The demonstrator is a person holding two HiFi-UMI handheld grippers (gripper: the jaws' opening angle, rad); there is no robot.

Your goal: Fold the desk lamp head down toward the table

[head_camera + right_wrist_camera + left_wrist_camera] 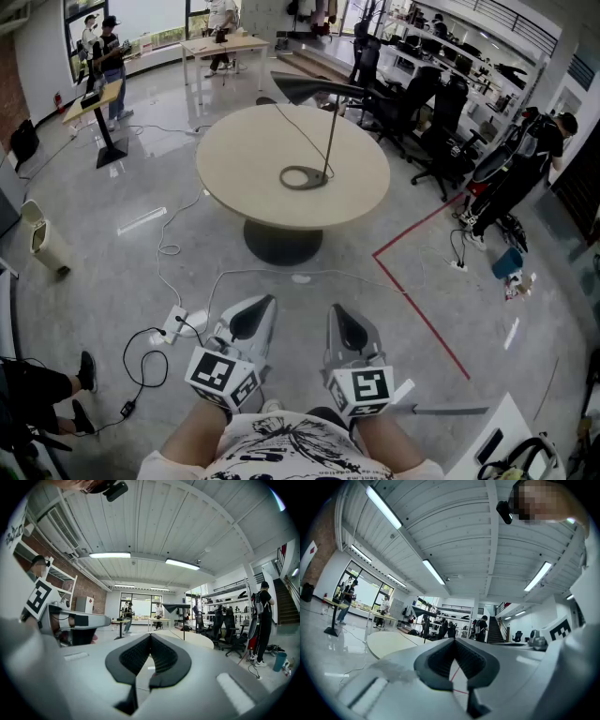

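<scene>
While jaws meet on both grippers (262,305) (338,313), desk lamp (309,87) stands well ahead.

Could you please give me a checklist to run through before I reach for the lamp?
1. Lamp head raised, not yet folded: ok.
2. Lamp base flat on the table: ok.
3. Left gripper empty, jaws together: ok.
4. Right gripper empty, jaws together: ok.
5. Lamp head within reach: not ok; open floor lies between both grippers and the table.
6. Hinge stiffness: cannot tell.
</scene>
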